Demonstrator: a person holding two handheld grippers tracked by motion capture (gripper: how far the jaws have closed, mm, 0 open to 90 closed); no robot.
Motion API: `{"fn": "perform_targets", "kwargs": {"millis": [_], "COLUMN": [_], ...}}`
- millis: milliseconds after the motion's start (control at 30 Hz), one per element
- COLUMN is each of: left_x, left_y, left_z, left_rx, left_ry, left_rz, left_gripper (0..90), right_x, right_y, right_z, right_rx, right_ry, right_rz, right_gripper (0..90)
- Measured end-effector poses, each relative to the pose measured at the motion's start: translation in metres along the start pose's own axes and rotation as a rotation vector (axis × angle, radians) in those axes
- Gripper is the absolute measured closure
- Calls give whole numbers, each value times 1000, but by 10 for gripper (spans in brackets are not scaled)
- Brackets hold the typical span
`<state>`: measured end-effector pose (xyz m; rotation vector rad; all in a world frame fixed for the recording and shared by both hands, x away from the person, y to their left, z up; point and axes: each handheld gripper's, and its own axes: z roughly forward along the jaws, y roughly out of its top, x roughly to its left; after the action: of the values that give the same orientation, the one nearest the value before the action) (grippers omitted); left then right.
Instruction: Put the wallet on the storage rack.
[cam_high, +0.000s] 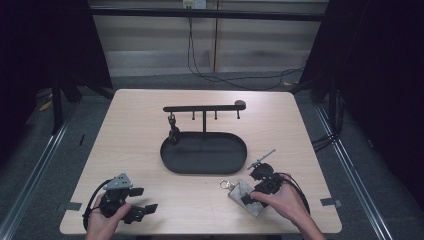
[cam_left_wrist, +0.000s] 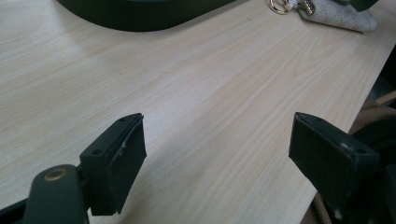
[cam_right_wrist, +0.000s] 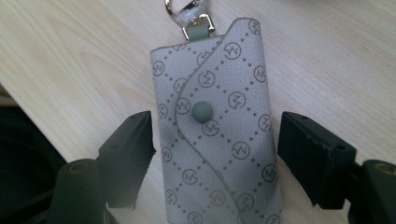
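A grey patterned key pouch (cam_right_wrist: 217, 130) with a round snap and a metal clasp (cam_right_wrist: 191, 16) lies flat on the wooden table, near its front right (cam_high: 239, 190). My right gripper (cam_right_wrist: 215, 154) points down over it with one jaw on each side of the pouch; a thin gap shows at each pad, so it is open. A hand holds that gripper (cam_high: 252, 196). My left gripper (cam_high: 144, 200) rests at the front left, open with bare table between its jaws (cam_left_wrist: 217, 149). The pouch (cam_left_wrist: 336, 16) lies far off in the left gripper view.
A black oval tray (cam_high: 170, 162) sits mid-table, its rim (cam_left_wrist: 140, 14) in the left gripper view. Behind it stands a black rack (cam_high: 204, 107) with several hooks; a small dark item (cam_high: 173, 132) hangs at its left end. Cables (cam_high: 240, 80) lie on the floor beyond the table.
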<state>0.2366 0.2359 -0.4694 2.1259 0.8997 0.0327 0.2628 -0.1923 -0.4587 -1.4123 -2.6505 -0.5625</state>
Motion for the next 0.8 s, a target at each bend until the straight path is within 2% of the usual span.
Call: {"fn": "perform_targets", "kwargs": {"millis": [100,367,500,800], "left_x": [-1,0,-1,-1], "left_y": [0,0,0,0], "left_z": [0,-2,-1,-1], "left_rx": [-1,-7,-3,-1], "left_ry": [-9,-11,-10,-11], "left_rz": [8,2,6,9], "left_gripper": [186,186,186,186], "right_x": [0,1,5,8], "right_y": [2,6,9,12], "right_z": [3,10,14,16], "right_rx": [26,48,78,109], "right_ry": [-4,-4,-26,-38], "right_rz": [-4,-14,-33,-49], "right_gripper": [277,290,273,287]}}
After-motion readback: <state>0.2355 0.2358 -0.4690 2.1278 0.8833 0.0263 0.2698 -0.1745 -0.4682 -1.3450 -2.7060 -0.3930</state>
